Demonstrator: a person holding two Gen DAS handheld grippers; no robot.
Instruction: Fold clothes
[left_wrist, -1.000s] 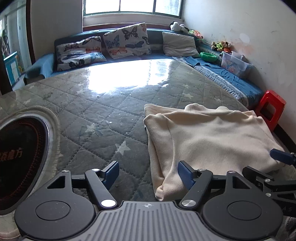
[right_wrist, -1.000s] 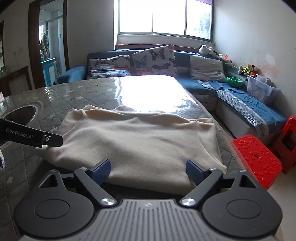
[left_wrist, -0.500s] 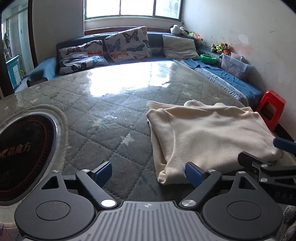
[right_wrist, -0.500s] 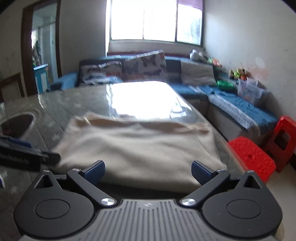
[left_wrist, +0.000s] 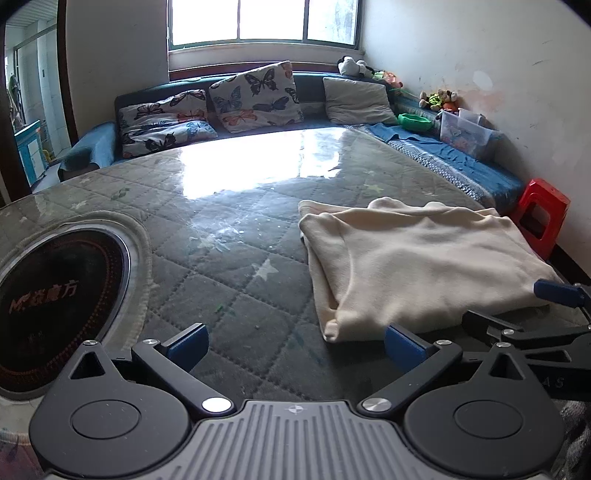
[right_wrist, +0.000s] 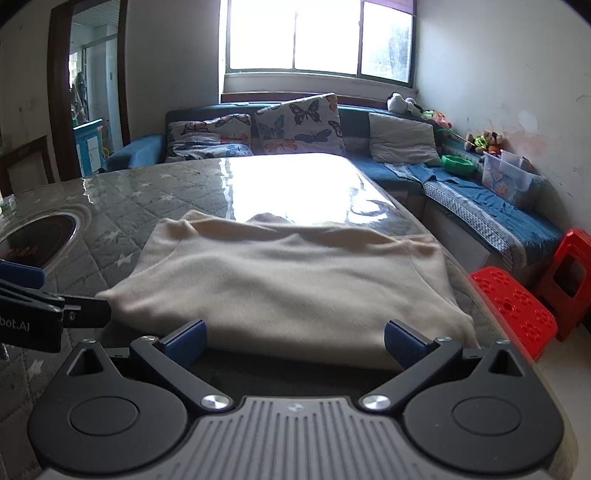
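A cream garment lies folded flat on the quilted, plastic-covered table, near its right edge. It also shows in the right wrist view. My left gripper is open and empty, just short of the garment's near left corner. My right gripper is open and empty, just in front of the garment's near edge. The right gripper's blue fingertip shows at the right of the left wrist view. The left gripper's fingertip shows at the left of the right wrist view.
A round black cooktop is set into the table at the left. A blue sofa with butterfly cushions runs behind and along the right wall. Red plastic stools stand on the floor beside the table's right edge.
Both grippers have drawn back from the garment and opened wider. The garment lies still on the table.
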